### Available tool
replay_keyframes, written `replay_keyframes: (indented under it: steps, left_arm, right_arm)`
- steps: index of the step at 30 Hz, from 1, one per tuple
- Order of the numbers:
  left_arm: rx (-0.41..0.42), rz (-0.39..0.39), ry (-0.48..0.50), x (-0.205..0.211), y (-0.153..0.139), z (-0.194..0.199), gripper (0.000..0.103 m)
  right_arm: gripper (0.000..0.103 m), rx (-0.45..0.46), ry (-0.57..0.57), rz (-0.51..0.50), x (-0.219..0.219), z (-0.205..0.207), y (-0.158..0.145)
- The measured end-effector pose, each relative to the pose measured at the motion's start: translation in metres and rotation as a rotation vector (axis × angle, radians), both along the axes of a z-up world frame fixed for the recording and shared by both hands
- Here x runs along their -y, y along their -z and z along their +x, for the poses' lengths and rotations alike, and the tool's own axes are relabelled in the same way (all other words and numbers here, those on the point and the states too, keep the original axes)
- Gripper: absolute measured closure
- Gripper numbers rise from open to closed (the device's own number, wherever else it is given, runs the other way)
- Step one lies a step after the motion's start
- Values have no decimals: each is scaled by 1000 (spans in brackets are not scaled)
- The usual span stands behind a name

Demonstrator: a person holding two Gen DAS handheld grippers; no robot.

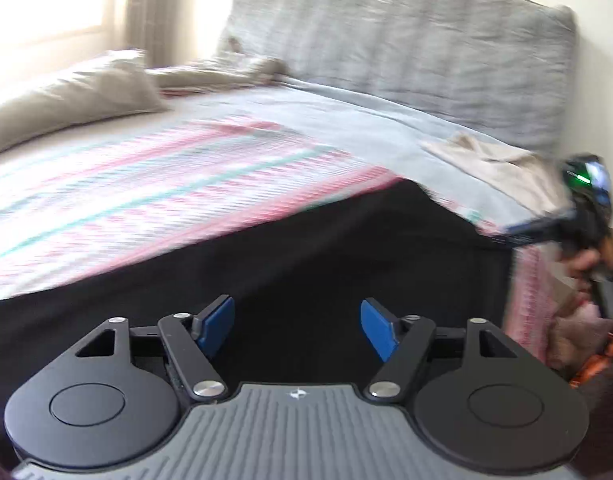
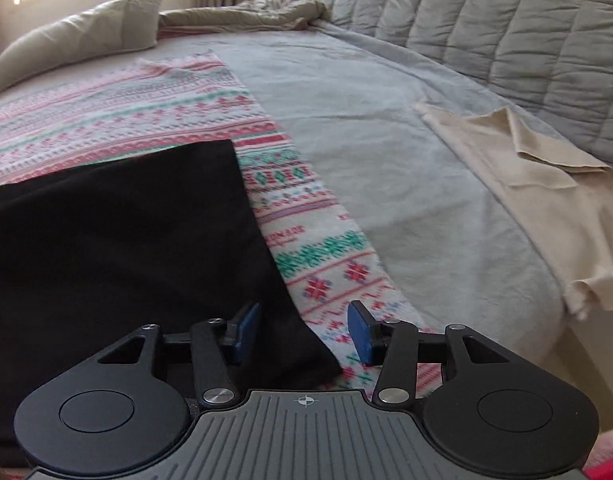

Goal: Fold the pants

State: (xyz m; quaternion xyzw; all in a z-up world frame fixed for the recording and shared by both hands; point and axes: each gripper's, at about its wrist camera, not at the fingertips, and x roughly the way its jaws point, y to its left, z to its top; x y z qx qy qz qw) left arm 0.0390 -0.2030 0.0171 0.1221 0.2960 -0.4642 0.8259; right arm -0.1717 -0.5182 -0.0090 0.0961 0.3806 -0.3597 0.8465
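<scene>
Right claw (image 2: 302, 334) parted, black pants (image 2: 118, 248) corner between pads, untouched

Left claw (image 1: 297, 328) and right claw (image 2: 303, 334) agape, empty.

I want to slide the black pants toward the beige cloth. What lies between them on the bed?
In the right wrist view, a patterned blanket, then bare grey bedspread, lie between the black pants and the beige cloth.

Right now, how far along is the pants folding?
Done: the black pants lie flat as a neat rectangle on the patterned blanket. In hand: nothing; the left hand-held gripper and right hand-held gripper are open. Left: probably another fold.
</scene>
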Motion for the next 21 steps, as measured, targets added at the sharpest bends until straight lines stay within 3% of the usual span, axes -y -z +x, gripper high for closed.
replay_keyframes:
  steps: [2, 6, 11, 16, 21]
  left_arm:
    - [27, 10, -67, -20, -5, 14, 19]
    - [114, 55, -207, -62, -11, 40, 17]
    - [124, 112, -360, -107, -6, 79, 17]
    - [118, 151, -415, -125, 8, 115, 17]
    - [67, 150, -417, -134, 17, 150, 19]
  right_arm:
    - [57, -3, -5, -18, -3, 0, -2]
    - [52, 92, -35, 25, -4, -2, -8]
    - [46, 181, -124, 56, -22, 19, -20]
    - [36, 178, -229, 42, -45, 58, -27]
    - [34, 135, -217, 11, -48, 82, -20]
